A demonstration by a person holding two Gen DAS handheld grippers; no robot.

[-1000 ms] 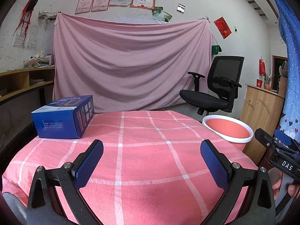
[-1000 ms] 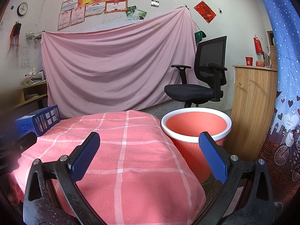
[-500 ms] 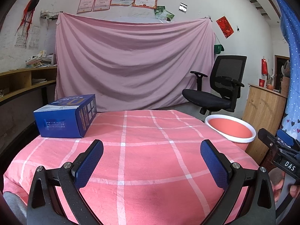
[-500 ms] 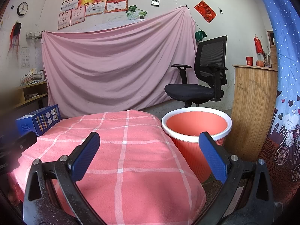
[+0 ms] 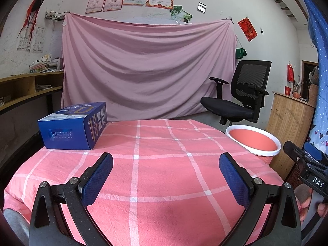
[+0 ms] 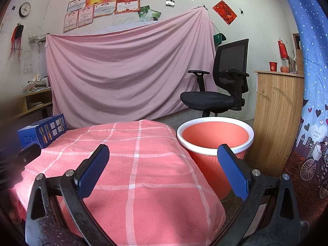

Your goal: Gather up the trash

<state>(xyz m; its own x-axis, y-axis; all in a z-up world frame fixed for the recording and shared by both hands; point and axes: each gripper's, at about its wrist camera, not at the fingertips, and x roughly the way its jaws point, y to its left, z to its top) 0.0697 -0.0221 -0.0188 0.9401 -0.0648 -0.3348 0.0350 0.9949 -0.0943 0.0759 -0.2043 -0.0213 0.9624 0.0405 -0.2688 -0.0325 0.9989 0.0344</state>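
Slightly lower in the left wrist view than a second ago, the blue carton [image 5: 73, 126] and the pink checked tablecloth [image 5: 155, 164] show that the left gripper [image 5: 166, 176] has tipped up or risen a little; the right wrist view is all but unchanged. Both tools hang over the near edge of the table, jaws wide apart and empty, with the right gripper [image 6: 164, 169] aimed between the table's right edge and the red bin [image 6: 215, 141].

That bin, white-rimmed and seemingly empty as far as its inside shows, stands on the floor just beside the table's right edge. The carton lies flat at the far left corner of the table, well apart from both grippers, one long printed side and one end turned to the camera.

It looks like a thin cardboard pack, probably light and fairly stiff, though its walls may dent under a hard squeeze. Its glossy print could be slippery. Pinching across the narrower width, near the middle, seems the safest hold.
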